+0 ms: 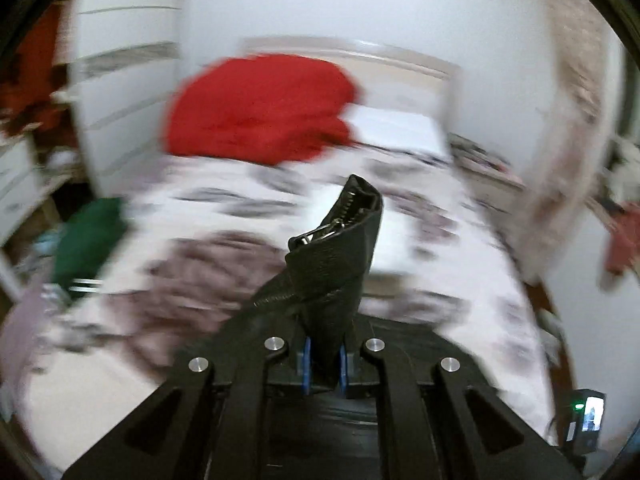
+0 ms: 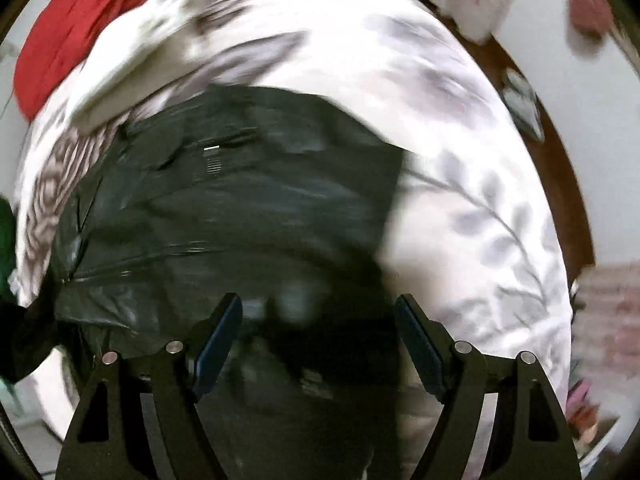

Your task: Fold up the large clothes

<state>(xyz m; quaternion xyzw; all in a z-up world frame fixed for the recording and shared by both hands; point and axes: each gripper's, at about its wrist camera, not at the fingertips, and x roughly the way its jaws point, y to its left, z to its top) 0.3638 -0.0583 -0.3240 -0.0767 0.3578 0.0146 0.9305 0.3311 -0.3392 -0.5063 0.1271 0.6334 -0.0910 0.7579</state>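
A black jacket (image 2: 240, 200) with a glossy surface lies spread on the flower-patterned bed cover (image 2: 460, 160). My left gripper (image 1: 324, 364) is shut on a zippered edge of the black jacket (image 1: 340, 240), which sticks up from between the blue pads, lifted above the bed. My right gripper (image 2: 318, 320) points down over the near part of the jacket. It is open wide and its pads press on nothing. Both views are blurred by motion.
A red blanket (image 1: 260, 108) is heaped at the head of the bed, also seen in the right wrist view (image 2: 72, 32). A mauve garment (image 1: 208, 276) lies on the bed cover (image 1: 440, 280). A green cloth (image 1: 88, 240) sits at the left edge beside white drawers (image 1: 120, 80).
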